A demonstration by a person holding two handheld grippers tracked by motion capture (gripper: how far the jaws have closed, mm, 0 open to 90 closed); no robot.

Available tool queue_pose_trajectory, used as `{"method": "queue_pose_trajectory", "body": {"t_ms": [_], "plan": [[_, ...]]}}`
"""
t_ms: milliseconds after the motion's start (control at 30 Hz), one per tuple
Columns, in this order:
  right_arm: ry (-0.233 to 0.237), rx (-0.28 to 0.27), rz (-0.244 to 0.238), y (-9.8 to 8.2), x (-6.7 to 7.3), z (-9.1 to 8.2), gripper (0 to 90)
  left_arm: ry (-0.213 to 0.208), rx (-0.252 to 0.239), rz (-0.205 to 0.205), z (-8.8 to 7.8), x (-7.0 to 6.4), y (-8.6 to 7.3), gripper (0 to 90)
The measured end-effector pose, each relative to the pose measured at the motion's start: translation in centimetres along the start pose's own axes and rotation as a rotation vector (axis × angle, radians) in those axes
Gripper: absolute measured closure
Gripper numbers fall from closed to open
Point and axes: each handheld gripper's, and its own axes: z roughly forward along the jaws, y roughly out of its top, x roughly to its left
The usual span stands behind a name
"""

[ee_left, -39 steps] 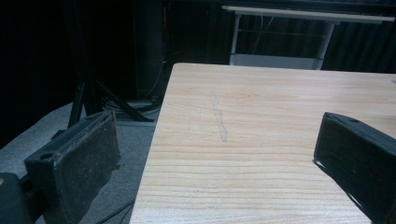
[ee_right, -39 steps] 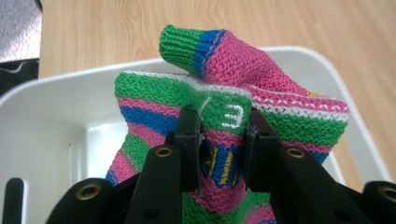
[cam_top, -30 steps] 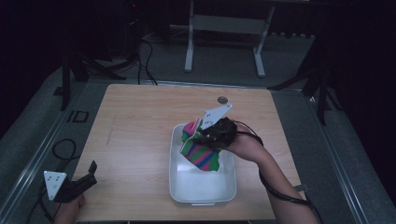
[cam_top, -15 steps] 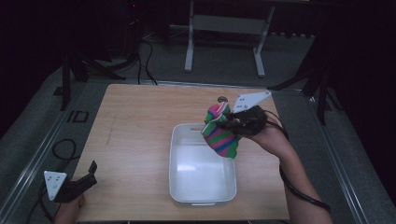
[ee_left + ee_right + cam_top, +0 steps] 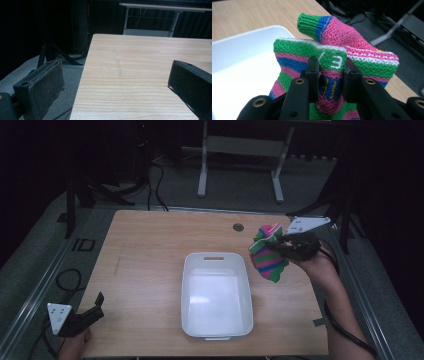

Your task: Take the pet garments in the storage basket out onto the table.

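A knitted glove (image 5: 267, 254) with pink, green and blue stripes hangs from my right gripper (image 5: 286, 246), above the table just right of the white bin (image 5: 216, 296). The right gripper view shows the black jaws pinched on a fold of the striped glove (image 5: 332, 57), with a thumb piece sticking up behind. The bin's white floor (image 5: 242, 65) lies to the left below the glove. My left gripper (image 5: 95, 306) rests at the table's front left corner; its pads (image 5: 45, 85) stand wide apart with bare wood between them.
The wooden table (image 5: 150, 250) has a round cable hole (image 5: 238, 227) near its back edge. Grey floor, cables and stand legs surround the table, and a metal frame (image 5: 240, 150) stands behind it. A faint scuff line (image 5: 117, 65) marks the wood ahead of the left gripper.
My right gripper has carried the striped glove up out of the white bin and off to the right, past the bin's right rim. The left gripper has stayed put.
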Motion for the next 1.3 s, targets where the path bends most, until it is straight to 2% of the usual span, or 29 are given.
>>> {"method": "queue_pose_trajectory", "body": {"t_ms": [33, 133, 400, 433, 467, 600, 800, 900, 1067, 1300], "plan": [[-0.026, -0.001, 0.019, -0.8, -0.5, -0.2, 71.2, -0.001, 0.000, 0.000, 0.0, 0.0, 0.0, 0.9], [-0.050, 0.004, 0.047, -1.9, -1.1, -0.3, 71.1, 0.000, 0.000, 0.000, 0.0, 0.0, 0.0, 0.9], [-0.083, 0.034, 0.097, -4.4, -2.0, 0.7, 71.1, -0.001, -0.001, 0.001, 0.0, 0.0, 0.0, 0.9], [-0.081, 0.057, 0.115, -5.7, -2.0, 1.8, 71.1, -0.001, 0.000, 0.001, 0.0, 0.0, 0.0, 0.9], [-0.081, 0.057, 0.115, -5.7, -2.0, 1.8, 71.1, -0.001, -0.001, 0.002, 0.0, 0.0, 0.0, 0.9], [-0.081, 0.093, 0.145, -7.6, -1.9, 3.9, 71.0, -0.001, -0.001, 0.001, 0.0, 0.0, 0.0, 0.9], [-0.069, 0.122, 0.159, -9.0, -1.5, 6.2, 71.0, -0.001, -0.001, 0.003, 0.0, 0.0, 0.0, 1.0], [-0.080, 0.149, 0.159, -9.7, -1.1, 7.7, 71.0, -0.001, -0.001, 0.003, 0.0, 0.0, 0.0, 0.9], [-0.087, 0.168, 0.195, -11.0, -1.1, 9.8, 70.9, -0.002, -0.001, 0.002, 0.0, 0.0, 0.0, 0.9], [-0.107, 0.223, 0.237, -12.9, -1.6, 11.7, 70.7, -0.003, -0.002, 0.002, 0.0, 0.0, 0.0, 0.9]]}}
